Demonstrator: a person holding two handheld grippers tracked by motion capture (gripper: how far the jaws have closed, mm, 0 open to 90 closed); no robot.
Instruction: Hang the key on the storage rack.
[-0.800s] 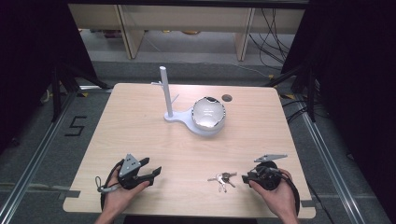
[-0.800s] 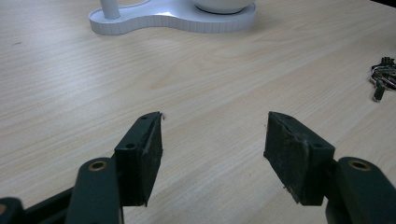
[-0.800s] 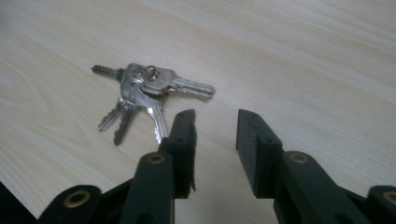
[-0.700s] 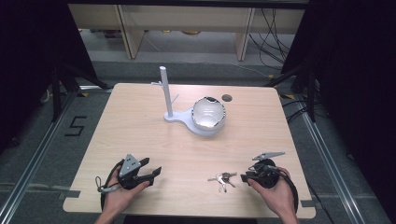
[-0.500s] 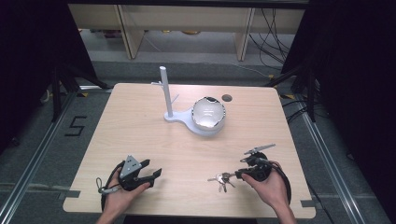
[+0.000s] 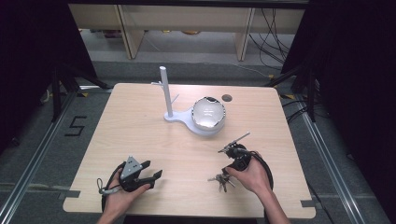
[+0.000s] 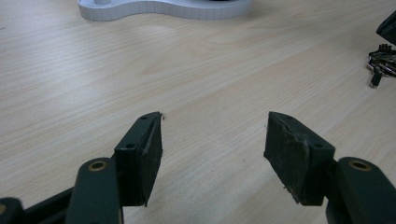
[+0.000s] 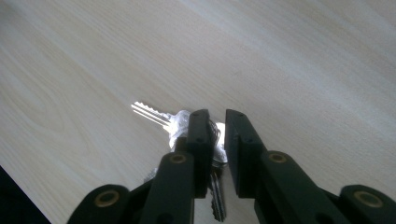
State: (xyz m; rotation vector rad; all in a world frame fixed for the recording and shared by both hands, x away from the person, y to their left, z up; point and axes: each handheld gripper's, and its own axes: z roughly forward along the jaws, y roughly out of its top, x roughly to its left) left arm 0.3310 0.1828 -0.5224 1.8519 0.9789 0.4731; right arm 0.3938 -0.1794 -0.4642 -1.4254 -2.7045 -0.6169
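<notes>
A bunch of silver keys lies on the wooden table near its front right. My right gripper tilts down onto it. In the right gripper view the jaws of the right gripper stand almost together on the key ring, and one key sticks out to the left. My left gripper rests at the front left, held by a hand. It stands open with only bare table between its jaws. The keys show far off at the right edge of the left gripper view.
A white stand with an upright post and a shiny round bowl on its flat base sits at the table's middle back. A small dark hole lies behind it. Cables trail on the floor beyond.
My right gripper has moved left and tipped down over the keys, and its jaws now stand closed on them. The left gripper has stayed still.
</notes>
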